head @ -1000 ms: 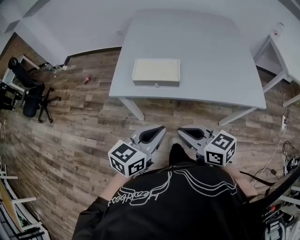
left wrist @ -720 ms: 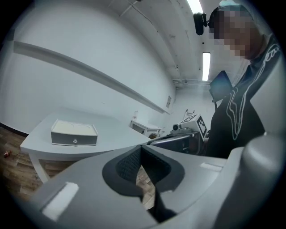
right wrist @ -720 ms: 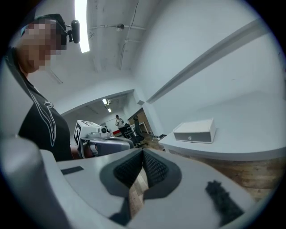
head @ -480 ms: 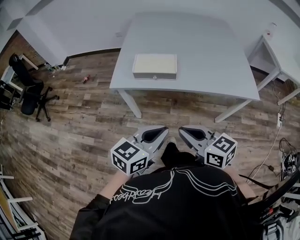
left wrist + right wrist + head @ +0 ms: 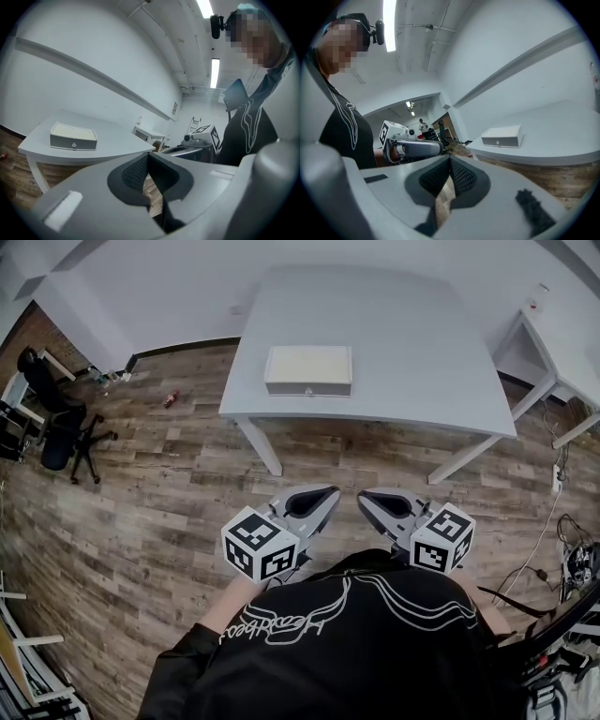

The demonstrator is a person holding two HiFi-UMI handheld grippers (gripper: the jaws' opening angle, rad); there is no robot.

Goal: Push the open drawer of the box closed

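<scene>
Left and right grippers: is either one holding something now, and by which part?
Nothing is held. The left gripper and the right gripper are both shut and empty, away from the flat white box.

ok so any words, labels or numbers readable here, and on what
None can be quoted with confidence.
On the black shirt: white cursive print, too warped to read.
On the left hand-held gripper and right hand-held gripper: square marker patterns, no words.
On the box: no label visible.
</scene>
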